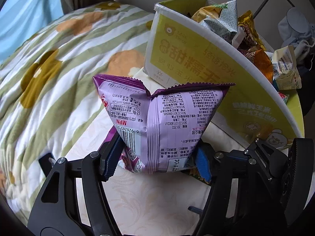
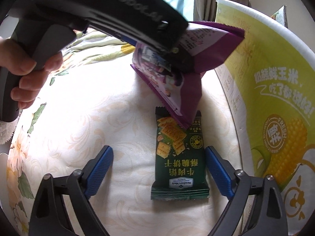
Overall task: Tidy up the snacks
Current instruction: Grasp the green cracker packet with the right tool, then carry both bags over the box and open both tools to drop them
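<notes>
A purple snack bag point(image 1: 157, 118) stands up between the blue pads of my left gripper point(image 1: 157, 159), which is shut on the bag's lower part and creases it. In the right wrist view the same purple bag point(image 2: 196, 63) hangs lifted at one end, its lower corner over the top of a dark green cracker packet point(image 2: 177, 157). That packet lies flat on the cream cloth. My right gripper point(image 2: 158, 153) is open and straddles the packet, its pads clear of both sides. A yellow-green carton box point(image 1: 196, 59) holding several snack packs point(image 1: 226, 19) stands just right of the bag.
The box wall point(image 2: 265, 78) rises close to the right finger. A person's hand point(image 2: 25, 68) holds the left gripper's handle at upper left. A striped flowered quilt point(image 1: 49, 68) lies to the left of the cream patterned surface point(image 2: 78, 127). A small pale carton point(image 1: 287, 68) sits behind the box.
</notes>
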Available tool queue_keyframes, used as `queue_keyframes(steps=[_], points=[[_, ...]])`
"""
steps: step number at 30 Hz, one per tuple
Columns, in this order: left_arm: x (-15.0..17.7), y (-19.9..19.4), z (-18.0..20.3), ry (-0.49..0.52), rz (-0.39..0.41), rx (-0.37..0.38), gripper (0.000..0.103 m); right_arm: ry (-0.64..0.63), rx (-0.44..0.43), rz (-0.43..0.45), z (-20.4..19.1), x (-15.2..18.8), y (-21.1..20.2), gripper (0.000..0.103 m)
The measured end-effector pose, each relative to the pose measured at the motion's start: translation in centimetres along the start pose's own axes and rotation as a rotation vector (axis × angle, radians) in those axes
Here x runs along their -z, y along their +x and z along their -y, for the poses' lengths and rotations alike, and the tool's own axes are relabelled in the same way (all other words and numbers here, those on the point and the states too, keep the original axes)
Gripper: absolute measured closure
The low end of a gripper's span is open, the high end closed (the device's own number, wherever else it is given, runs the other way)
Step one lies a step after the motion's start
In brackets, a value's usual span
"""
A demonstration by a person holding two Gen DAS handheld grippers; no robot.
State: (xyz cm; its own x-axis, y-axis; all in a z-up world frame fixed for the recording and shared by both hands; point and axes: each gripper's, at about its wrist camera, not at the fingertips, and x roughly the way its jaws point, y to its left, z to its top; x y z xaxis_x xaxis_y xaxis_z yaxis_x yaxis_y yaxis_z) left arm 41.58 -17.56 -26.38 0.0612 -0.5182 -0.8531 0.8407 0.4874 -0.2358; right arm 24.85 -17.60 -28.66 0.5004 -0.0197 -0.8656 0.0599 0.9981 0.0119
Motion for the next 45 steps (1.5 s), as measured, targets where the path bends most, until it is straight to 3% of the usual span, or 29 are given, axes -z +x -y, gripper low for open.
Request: queue_keyframes(steps=[8,19,20,22,28,38,45], points=[[1.0,-1.5,-1.2,-0.059,0.022,-0.025,0.042,0.015,0.017,0.0,1.9,-0.9,-0.6,0.046],[4.4,-4.6,-2.1,-0.168,0.047,-0.078,0.042,0.026,0.03,0.012,2.2,-0.4,-1.7,0.047],[4.7,-5.0,-2.2,-0.182,0.05,-0.086,0.042,0.025,0.029,0.009,2.0,-0.5,-1.4,0.048],[5.4,-5.7,-2.4,-0.217,0.052,-0.094,0.042,0.023,0.027,0.01,2.1,-0.5,-1.3,0.063],[6.9,-9.0,-2.4,-0.309,0.096,-0.124,0.042,0.014,0.018,0.012,1.6,-0.7,-1.6,0.063],[4.9,-18.5,1.2,-0.352,0.231,-0.222,0.042,-0.001,-0.08,0.132,1.6,-4.4,-11.1,0.063],[0.8,-21.5,6.9,-0.346,0.304,-0.244,0.042,0.037,-0.122,0.23,6.6,-7.5,-18.9,0.063]])
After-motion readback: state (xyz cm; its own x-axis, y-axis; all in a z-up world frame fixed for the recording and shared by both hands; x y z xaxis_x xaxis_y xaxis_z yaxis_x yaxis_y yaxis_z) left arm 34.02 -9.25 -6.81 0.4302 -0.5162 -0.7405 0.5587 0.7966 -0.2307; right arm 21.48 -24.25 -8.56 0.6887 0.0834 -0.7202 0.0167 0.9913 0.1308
